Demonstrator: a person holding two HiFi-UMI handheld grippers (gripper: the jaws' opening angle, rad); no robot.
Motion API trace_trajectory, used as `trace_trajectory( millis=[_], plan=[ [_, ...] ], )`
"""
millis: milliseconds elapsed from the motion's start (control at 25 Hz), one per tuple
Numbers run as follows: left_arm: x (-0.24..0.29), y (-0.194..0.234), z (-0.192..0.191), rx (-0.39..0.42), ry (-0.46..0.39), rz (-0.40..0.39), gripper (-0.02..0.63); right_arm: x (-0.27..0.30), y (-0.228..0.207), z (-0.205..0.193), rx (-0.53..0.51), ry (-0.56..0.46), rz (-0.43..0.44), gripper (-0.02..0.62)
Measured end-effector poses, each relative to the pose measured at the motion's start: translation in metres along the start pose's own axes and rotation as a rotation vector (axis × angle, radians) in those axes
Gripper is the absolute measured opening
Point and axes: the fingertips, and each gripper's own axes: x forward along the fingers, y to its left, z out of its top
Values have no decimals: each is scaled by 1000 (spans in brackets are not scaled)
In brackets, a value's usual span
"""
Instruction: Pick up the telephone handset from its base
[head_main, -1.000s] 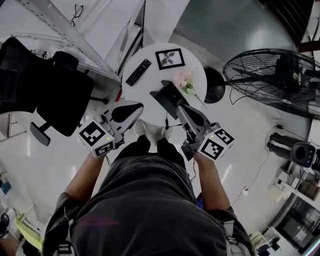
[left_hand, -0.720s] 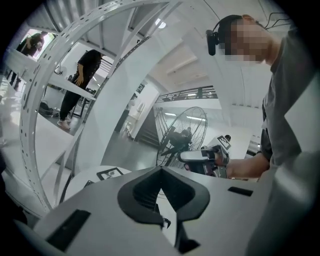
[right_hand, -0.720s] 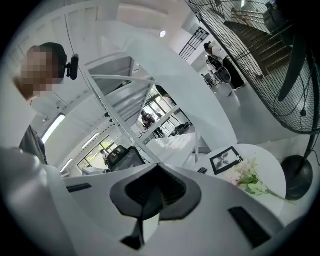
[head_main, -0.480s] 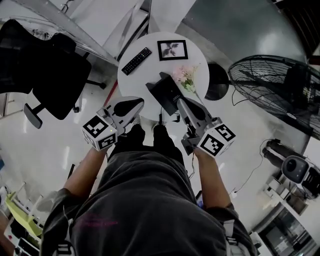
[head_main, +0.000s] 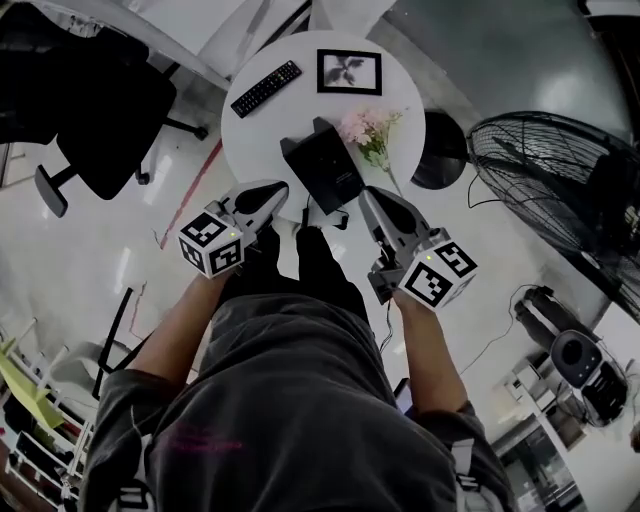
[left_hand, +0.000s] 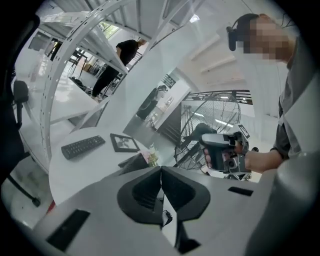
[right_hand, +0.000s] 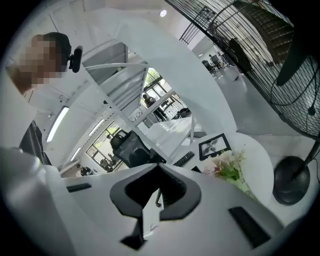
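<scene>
A black telephone (head_main: 325, 172) sits on the near part of the round white table (head_main: 255, 135); its handset does not stand out from the base. My left gripper (head_main: 274, 192) hangs by the table's near left edge, jaws shut and empty. My right gripper (head_main: 367, 197) hangs at the near right edge, just right of the telephone, also shut with nothing in it. In the left gripper view the shut jaws (left_hand: 161, 172) point over the table at the telephone's dark edge (left_hand: 131, 161). The right gripper view shows its closed jaws (right_hand: 158, 170) hiding the telephone.
On the table lie a black remote (head_main: 266, 88), a framed picture (head_main: 349, 72) and pink flowers (head_main: 367, 132). A black office chair (head_main: 110, 115) stands to the left. A large floor fan (head_main: 560, 170) and its round base (head_main: 443, 150) stand to the right. Cables run across the floor.
Both grippers have come down and forward toward the table's near edge. The telephone now lies between their tips. Both pairs of jaws stay closed.
</scene>
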Motion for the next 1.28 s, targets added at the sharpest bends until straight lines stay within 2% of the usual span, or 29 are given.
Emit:
trace_trajectory(
  millis=[240, 440, 560, 840, 1280],
  plan=[
    [18, 13, -45, -87, 28, 29, 17, -1, -17, -16, 2, 68, 7, 20],
    [35, 28, -67, -134, 40, 32, 32, 3, -27, -29, 10, 109, 7, 20],
    [42, 32, -75, -150, 55, 35, 80, 4, -32, -37, 19, 129, 6, 20],
    [56, 41, -94, -239, 96, 26, 133, 4, -40, -50, 35, 167, 5, 20],
    [74, 46, -96, -313, 90, -30, 146, -1, -52, -58, 60, 177, -13, 20]
  ],
)
